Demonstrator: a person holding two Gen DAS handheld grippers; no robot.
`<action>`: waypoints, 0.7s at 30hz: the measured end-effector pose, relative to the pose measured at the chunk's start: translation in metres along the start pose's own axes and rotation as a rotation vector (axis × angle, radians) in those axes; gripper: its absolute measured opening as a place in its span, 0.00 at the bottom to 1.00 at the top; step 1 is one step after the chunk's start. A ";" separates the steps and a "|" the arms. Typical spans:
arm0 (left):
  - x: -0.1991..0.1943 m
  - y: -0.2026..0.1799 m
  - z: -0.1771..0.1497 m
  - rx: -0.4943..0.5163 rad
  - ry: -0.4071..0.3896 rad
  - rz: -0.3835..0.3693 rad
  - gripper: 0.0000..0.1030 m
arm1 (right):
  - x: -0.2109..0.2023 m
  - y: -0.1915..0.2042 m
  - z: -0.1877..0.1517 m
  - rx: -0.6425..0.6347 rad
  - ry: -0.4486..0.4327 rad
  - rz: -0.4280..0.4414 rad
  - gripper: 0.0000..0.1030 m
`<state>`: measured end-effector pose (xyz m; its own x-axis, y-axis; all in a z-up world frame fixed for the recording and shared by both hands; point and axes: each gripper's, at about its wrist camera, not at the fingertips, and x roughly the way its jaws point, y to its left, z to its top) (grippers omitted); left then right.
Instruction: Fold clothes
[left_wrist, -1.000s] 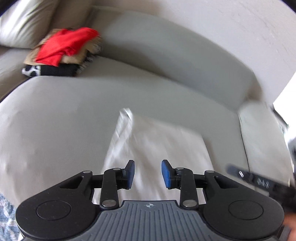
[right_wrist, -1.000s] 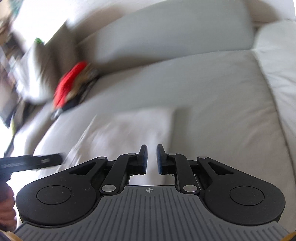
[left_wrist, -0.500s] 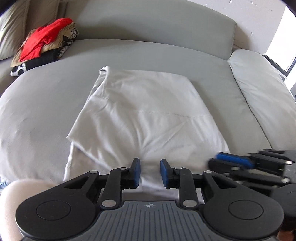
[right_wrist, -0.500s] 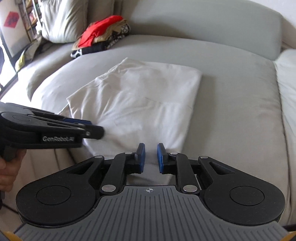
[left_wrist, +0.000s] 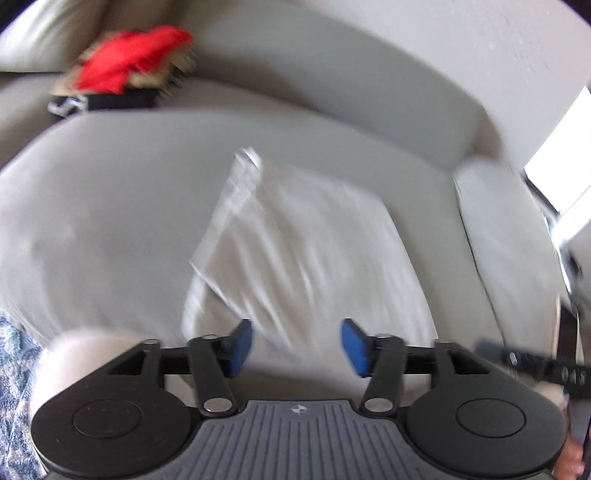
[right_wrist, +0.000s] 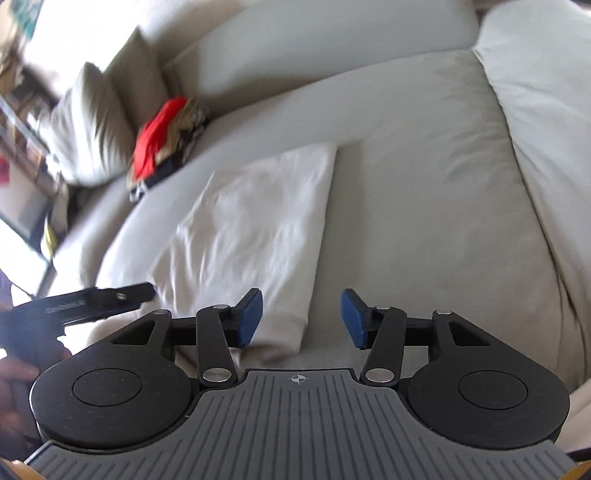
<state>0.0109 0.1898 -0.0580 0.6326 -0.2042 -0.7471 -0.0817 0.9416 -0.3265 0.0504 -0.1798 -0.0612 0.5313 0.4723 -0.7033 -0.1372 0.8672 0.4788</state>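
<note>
Grey sofa cushions (right_wrist: 424, 177) fill both views. At upper left, a red-topped clothes pile (right_wrist: 162, 144) is kept aside, presumably awaiting its turn. Mid-frame, the white garment (right_wrist: 255, 225) is spread flat, judged partly folded. Left tongs (left_wrist: 295, 345) are seen opening, nothing gripped, garment's near edge just beyond the pads. Right tongs (right_wrist: 301, 319) are opening too, empty, over the garment's lower right corner.

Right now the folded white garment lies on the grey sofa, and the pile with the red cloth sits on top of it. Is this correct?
Not quite. The pile with the red cloth sits apart from the folded white garment, further back on the grey sofa beside a cushion. The right wrist view shows this.
</note>
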 end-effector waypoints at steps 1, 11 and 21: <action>-0.001 0.006 0.009 -0.021 -0.023 0.005 0.69 | 0.004 -0.002 0.004 0.018 0.002 0.008 0.52; 0.033 0.080 0.077 -0.196 0.013 0.004 0.75 | 0.055 -0.043 0.024 0.287 0.066 0.087 0.52; 0.081 0.079 0.073 -0.163 0.224 -0.205 0.74 | 0.093 -0.061 0.029 0.394 0.161 0.215 0.52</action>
<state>0.1118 0.2678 -0.1017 0.4653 -0.4553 -0.7591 -0.1035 0.8237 -0.5575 0.1327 -0.1936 -0.1404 0.3847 0.6803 -0.6239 0.1140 0.6357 0.7634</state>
